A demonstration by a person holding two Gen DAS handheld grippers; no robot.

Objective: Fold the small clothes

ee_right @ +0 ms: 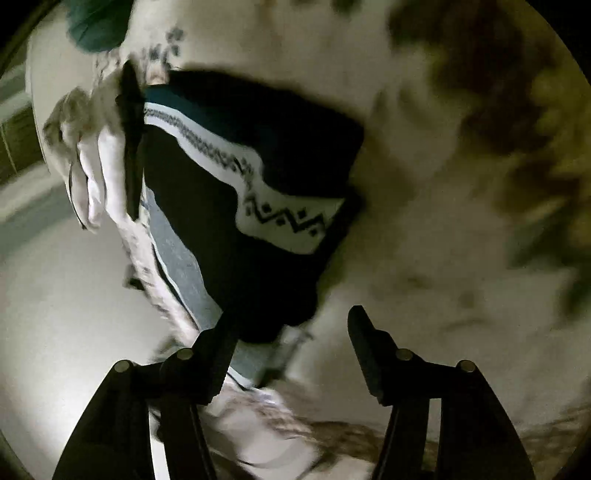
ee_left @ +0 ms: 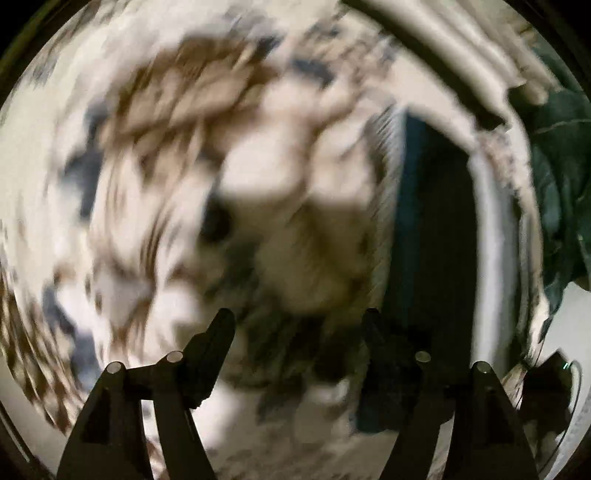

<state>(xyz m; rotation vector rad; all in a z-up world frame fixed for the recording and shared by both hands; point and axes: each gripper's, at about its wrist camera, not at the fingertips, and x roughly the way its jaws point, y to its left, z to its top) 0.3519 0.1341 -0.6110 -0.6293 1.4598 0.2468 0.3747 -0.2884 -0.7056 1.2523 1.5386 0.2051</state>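
Note:
A dark folded garment with a white patterned band (ee_right: 258, 192) lies on a cream printed cloth with brown and blue blotches (ee_right: 424, 240). My right gripper (ee_right: 291, 325) is open, its left finger at the garment's near edge. In the left wrist view the printed cloth (ee_left: 166, 166) is blurred and fills the frame. The dark garment (ee_left: 432, 221) shows at the right there. My left gripper (ee_left: 299, 321) is open just above the cloth, with nothing between its fingers.
White folded cloth (ee_right: 92, 166) lies left of the dark garment. A dark green cloth (ee_left: 561, 184) lies at the far right, and shows in the right wrist view (ee_right: 96, 26) at the top left. Pale surface (ee_right: 66, 295) lies at the left.

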